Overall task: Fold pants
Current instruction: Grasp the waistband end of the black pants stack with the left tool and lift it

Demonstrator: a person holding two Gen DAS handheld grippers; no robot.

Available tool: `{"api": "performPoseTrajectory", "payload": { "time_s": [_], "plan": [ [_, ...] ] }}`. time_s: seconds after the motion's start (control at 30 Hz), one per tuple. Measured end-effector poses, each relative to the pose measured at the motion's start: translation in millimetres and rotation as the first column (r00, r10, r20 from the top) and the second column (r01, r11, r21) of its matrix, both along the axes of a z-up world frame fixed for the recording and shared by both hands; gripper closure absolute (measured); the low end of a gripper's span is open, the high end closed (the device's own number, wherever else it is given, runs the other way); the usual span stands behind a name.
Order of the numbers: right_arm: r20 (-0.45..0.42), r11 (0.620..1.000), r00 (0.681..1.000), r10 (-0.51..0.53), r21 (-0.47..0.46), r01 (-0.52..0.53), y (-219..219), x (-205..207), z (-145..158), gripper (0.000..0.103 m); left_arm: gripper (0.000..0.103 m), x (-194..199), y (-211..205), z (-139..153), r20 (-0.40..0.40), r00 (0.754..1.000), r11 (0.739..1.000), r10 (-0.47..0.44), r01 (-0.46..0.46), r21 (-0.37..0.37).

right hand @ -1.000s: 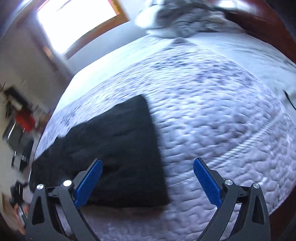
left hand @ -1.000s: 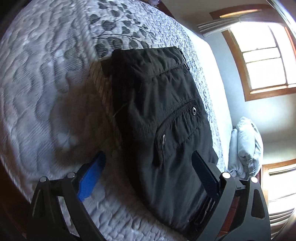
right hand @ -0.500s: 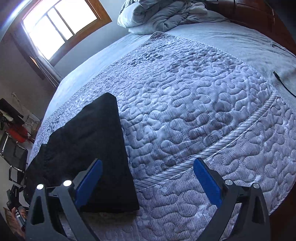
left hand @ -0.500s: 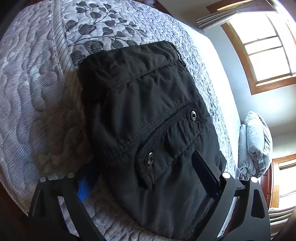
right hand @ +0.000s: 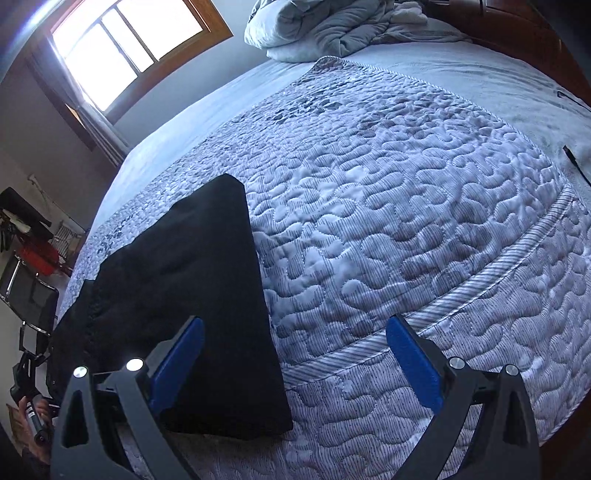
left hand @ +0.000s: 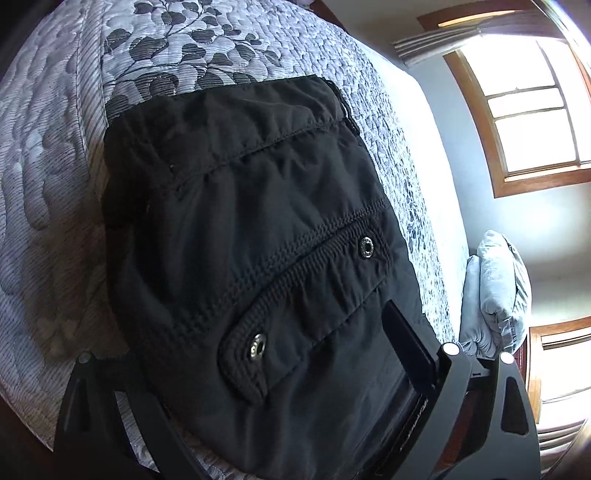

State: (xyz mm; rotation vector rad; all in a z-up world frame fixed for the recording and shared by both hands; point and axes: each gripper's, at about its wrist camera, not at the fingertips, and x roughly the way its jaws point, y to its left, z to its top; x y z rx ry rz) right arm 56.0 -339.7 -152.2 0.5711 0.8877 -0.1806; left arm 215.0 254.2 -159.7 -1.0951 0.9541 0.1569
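Observation:
The black pants (left hand: pixel 258 258) lie on the quilted bed, waistband far, snap pocket flap near. My left gripper (left hand: pixel 266 387) is open and low at the pants' near end. Its left finger is hidden under the cloth. Its right finger (left hand: pixel 410 343) lies on top of the cloth. In the right wrist view the other end of the pants (right hand: pixel 192 295) lies folded flat at the left. My right gripper (right hand: pixel 295 362) is open and empty. Its left finger (right hand: pixel 177 362) is over the cloth edge and its right finger (right hand: pixel 413 362) is over the quilt.
The grey quilted bedspread (right hand: pixel 406 221) covers the bed. A rumpled grey blanket and pillow (right hand: pixel 332 26) lie at the head. Windows (left hand: pixel 532 103) are bright. A chair and clutter (right hand: pixel 29 266) stand beside the bed. A thin black cable (right hand: pixel 574 162) lies at the far right.
My left gripper has moved forward and down onto the pants, its left finger slipping under the cloth. My right gripper has swung right and steadied, so the pants shifted left in its view.

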Motion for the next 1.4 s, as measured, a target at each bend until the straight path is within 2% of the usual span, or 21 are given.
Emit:
{"api": "performPoseTrajectory", "payload": {
  "time_s": [0.33,0.4,0.47,0.53,0.6,0.67,0.77,0.87,1.03,1.13,1.23,1.4],
  "plan": [
    [-0.011,0.999,0.999,0.04,-0.009,-0.04,8.9,5.4,-4.8,0.004,0.011,-14.7,18.8,-9.1,0.0,0.999,0.996,0.04,-0.04,-0.079],
    [-0.014,0.999,0.999,0.042,-0.006,-0.042,9.5,6.3,-5.2,0.004,0.013,-15.3,19.3,-9.1,0.002,0.999,0.996,0.04,-0.04,-0.083],
    [-0.017,0.999,0.999,0.043,-0.005,-0.043,9.8,7.0,-5.5,0.004,0.025,-16.0,22.3,-9.5,-0.009,0.999,0.996,0.042,-0.042,-0.082],
    [-0.019,0.999,0.999,0.044,-0.002,-0.044,10.0,7.3,-5.9,0.004,0.031,-19.0,25.1,-10.7,-0.007,0.999,0.994,0.053,-0.054,-0.099],
    [-0.019,0.999,0.999,0.042,0.0,-0.042,9.7,7.3,-6.3,0.004,0.043,-24.7,30.2,-13.5,-0.017,0.997,0.991,0.069,-0.071,-0.117],
    [-0.02,0.999,0.999,0.042,0.0,-0.042,9.9,6.9,-6.3,0.004,0.06,-29.0,34.8,-14.4,-0.022,0.996,0.988,0.082,-0.084,-0.131],
    [-0.02,0.999,0.999,0.045,0.001,-0.045,9.8,7.4,-6.4,0.004,0.074,-36.1,38.3,-14.9,-0.008,0.996,0.985,0.088,-0.089,-0.148],
    [-0.021,0.999,0.999,0.048,0.0,-0.048,10.9,6.8,-5.9,0.004,0.083,-41.6,39.7,-13.0,0.014,0.996,0.986,0.085,-0.082,-0.145],
    [-0.023,0.999,0.998,0.053,-0.005,-0.053,11.9,4.3,-4.6,0.004,0.088,-51.1,39.5,-8.6,0.059,0.993,0.985,0.1,-0.09,-0.149],
    [-0.022,0.999,0.999,0.047,-0.004,-0.047,10.4,3.1,-3.4,0.004,0.089,-54.9,33.7,6.3,0.11,0.991,0.991,0.082,-0.07,-0.114],
    [-0.023,0.999,0.999,0.037,0.004,-0.037,7.8,2.1,-3.8,0.004,0.089,-54.5,19.2,31.6,0.174,0.985,1.0,0.023,-0.019,-0.022],
    [-0.021,0.999,0.999,0.03,0.019,-0.03,6.9,1.3,-5.8,0.004,0.089,-51.5,-11.7,70.3,0.258,0.963,0.995,-0.076,0.056,0.083]
  ]
}}
